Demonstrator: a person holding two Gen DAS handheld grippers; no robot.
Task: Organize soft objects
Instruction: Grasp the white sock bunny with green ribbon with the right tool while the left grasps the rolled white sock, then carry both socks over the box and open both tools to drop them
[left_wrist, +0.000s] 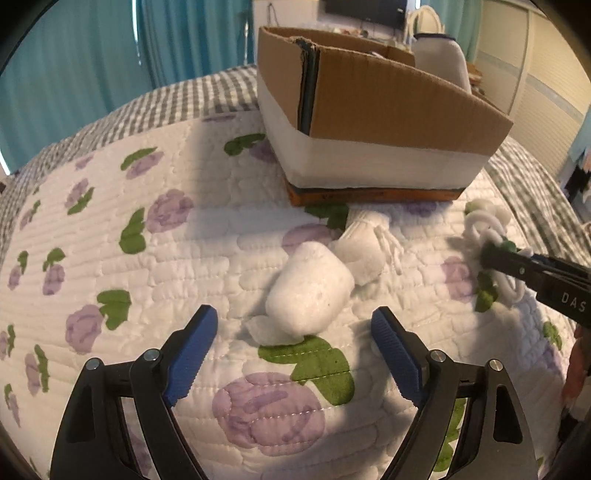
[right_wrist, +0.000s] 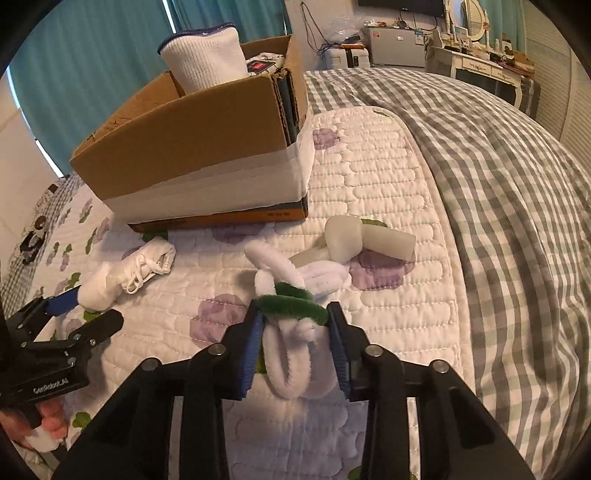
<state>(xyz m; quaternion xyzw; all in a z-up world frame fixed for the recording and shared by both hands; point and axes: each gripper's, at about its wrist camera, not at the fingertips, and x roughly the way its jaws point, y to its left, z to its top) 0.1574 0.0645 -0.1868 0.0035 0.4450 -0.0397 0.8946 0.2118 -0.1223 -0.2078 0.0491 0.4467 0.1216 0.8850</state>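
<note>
A white foam roll (left_wrist: 309, 288) lies on the floral quilt, just ahead of my open left gripper (left_wrist: 295, 332), between its blue fingertips but apart from them. A white sock bundle with strings (left_wrist: 365, 247) lies behind it; it also shows in the right wrist view (right_wrist: 147, 264). My right gripper (right_wrist: 295, 325) is shut on a white and green fuzzy loop bundle (right_wrist: 291, 295), which rests on the quilt; the bundle also shows in the left wrist view (left_wrist: 487, 225). Several white foam pieces (right_wrist: 365, 238) lie beyond it. A cardboard box (left_wrist: 369, 122) stands behind, holding a white rolled cloth (right_wrist: 207, 55).
The floral quilt (left_wrist: 147, 258) lies over a grey checked blanket (right_wrist: 498, 184) on a bed. Teal curtains hang behind. A dresser and white appliances (right_wrist: 399, 46) stand at the far wall. The left gripper shows at the left in the right wrist view (right_wrist: 62, 332).
</note>
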